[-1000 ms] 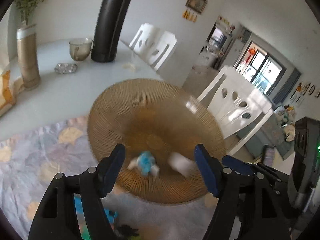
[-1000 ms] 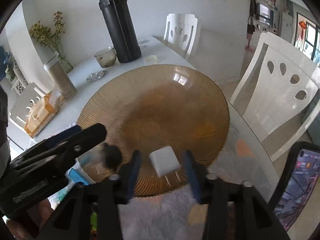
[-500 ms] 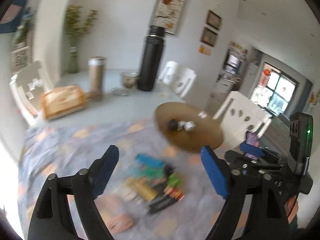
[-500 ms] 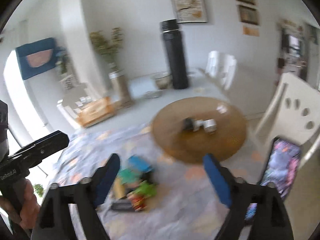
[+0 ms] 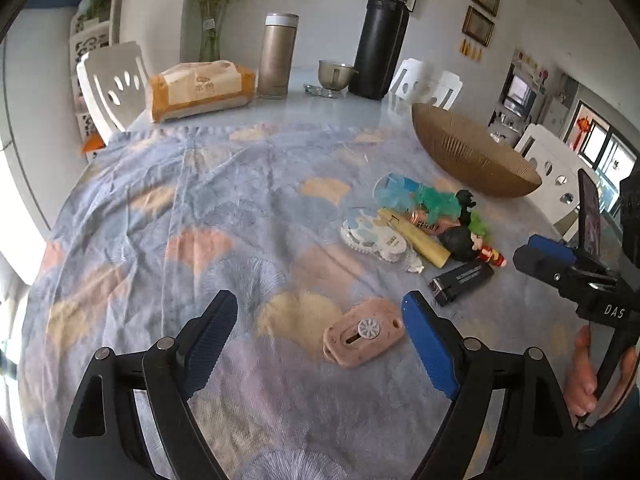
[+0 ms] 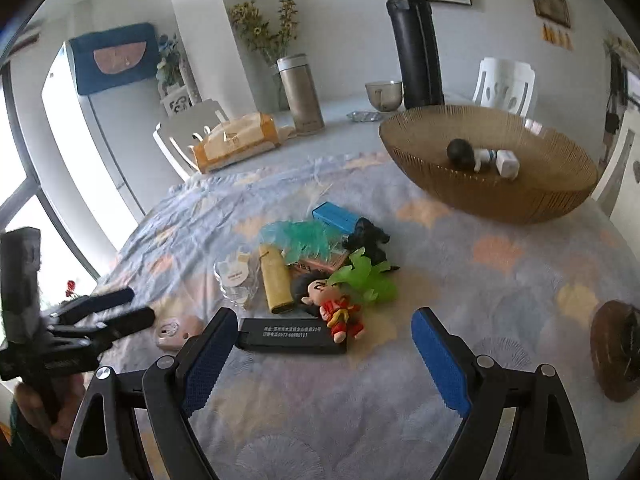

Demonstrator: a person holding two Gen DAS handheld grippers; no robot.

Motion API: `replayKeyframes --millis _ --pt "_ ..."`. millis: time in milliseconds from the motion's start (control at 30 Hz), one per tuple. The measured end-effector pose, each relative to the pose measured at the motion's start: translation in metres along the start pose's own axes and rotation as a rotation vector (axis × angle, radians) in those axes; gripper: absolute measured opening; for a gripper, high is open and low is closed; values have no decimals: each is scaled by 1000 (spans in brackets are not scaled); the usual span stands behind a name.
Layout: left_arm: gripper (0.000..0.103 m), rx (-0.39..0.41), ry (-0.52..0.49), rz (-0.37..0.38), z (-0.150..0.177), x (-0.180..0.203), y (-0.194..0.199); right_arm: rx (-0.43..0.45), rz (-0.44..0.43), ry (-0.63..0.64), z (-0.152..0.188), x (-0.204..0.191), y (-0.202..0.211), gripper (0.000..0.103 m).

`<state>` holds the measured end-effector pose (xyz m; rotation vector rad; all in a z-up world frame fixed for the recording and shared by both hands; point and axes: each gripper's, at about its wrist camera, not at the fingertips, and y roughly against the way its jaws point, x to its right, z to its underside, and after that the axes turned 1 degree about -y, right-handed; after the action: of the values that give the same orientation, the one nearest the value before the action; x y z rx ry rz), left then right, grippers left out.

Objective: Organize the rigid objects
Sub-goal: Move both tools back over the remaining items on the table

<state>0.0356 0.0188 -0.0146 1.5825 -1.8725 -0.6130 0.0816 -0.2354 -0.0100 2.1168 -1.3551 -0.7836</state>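
An amber ribbed bowl (image 6: pixel 516 196) stands at the far right of the table and holds a dark ball (image 6: pixel 460 153), a small figure and a white block (image 6: pixel 507 163). A pile of small things lies on the cloth: a black lighter (image 6: pixel 292 337), a red doll (image 6: pixel 340 312), a yellow tube (image 6: pixel 275 284), a blue box (image 6: pixel 334 216) and a green feathery piece. A pink cutter (image 5: pixel 363 332) lies just ahead of my left gripper (image 5: pixel 320 336), which is open and empty. My right gripper (image 6: pixel 320 344) is open and empty, just short of the lighter.
A tall black flask (image 6: pixel 416 44), a metal cup (image 6: pixel 384 94), a gold tumbler (image 6: pixel 301 94) and a tissue pack (image 6: pixel 236 140) stand at the table's far side. White chairs ring the table. A brown object (image 6: pixel 616 352) lies at the right edge.
Both grippers have pulled back from over the bowl, towards me and down over the cloth. The pile and the pink cutter now lie just ahead of them. Both stay open.
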Motion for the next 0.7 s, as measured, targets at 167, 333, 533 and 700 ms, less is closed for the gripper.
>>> replayKeyframes --millis 167,333,533,700 --pt "84 -29 -74 -48 4 16 -3 -76 0 -34 2 6 -13 88" --pt "84 -48 -105 -69 4 19 -7 -123 8 -79 0 14 -23 88" --pt "84 -102 -153 -30 5 26 -14 -194 -39 -124 -3 22 -38 55" --pt "84 -143 -202 -15 8 36 -19 -197 -57 -122 -2 21 -39 53"
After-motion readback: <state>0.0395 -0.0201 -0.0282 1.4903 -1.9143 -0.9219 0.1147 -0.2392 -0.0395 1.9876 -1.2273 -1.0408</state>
